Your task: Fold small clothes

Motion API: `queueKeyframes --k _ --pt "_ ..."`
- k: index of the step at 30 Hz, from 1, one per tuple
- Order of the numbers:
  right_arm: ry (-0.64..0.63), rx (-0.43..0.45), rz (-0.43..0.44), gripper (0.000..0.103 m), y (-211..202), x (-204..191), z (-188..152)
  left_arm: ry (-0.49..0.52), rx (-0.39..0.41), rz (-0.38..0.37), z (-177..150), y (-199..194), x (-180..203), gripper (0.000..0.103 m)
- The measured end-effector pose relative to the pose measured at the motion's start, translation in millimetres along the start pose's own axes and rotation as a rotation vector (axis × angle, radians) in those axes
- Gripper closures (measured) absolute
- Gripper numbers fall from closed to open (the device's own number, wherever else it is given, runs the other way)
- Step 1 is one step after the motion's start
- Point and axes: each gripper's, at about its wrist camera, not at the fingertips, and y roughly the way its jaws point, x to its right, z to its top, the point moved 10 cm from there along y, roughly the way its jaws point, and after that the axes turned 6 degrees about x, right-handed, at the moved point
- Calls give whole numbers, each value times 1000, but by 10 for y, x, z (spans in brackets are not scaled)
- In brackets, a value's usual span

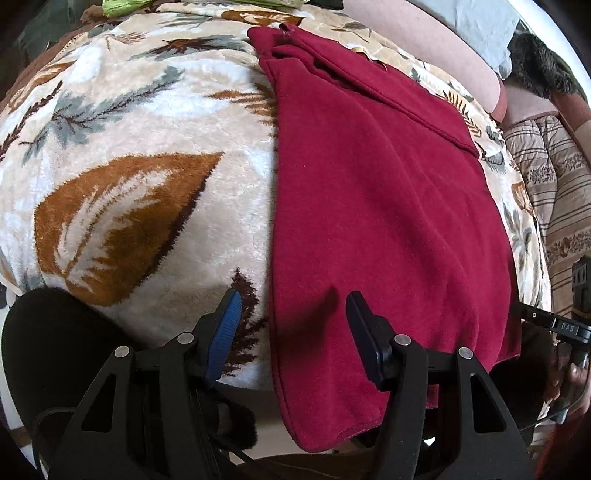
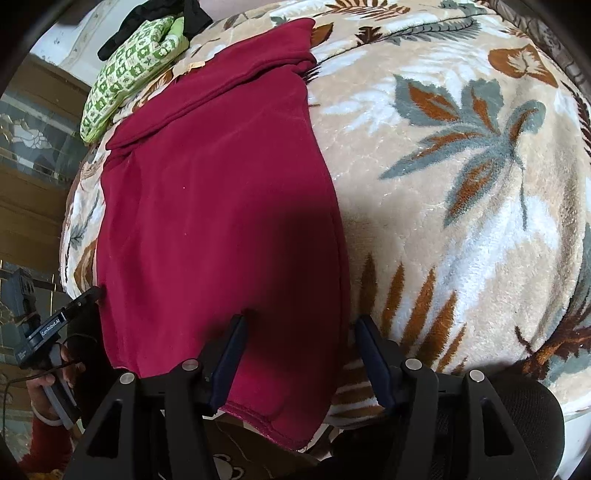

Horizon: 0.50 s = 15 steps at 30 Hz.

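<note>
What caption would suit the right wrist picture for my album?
Open right tongs straddle the near right edge of a red garment spread on a leaf-patterned blanket.

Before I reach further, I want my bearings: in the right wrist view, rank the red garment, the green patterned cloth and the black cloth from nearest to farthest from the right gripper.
1. Red garment, directly under the right gripper.
2. Green patterned cloth, far left.
3. Black cloth, just beyond the green one at the top edge.

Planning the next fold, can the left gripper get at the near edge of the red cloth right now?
Probably yes. The left gripper is open right at the red cloth, straddling its near left edge, with nothing in between.
</note>
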Motion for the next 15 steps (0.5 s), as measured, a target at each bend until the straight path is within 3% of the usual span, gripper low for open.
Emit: queueKeyframes --k 15 --pt "-6 -5 -4 40 35 -27 -10 -25 -64 -28 -143 73 -17 44"
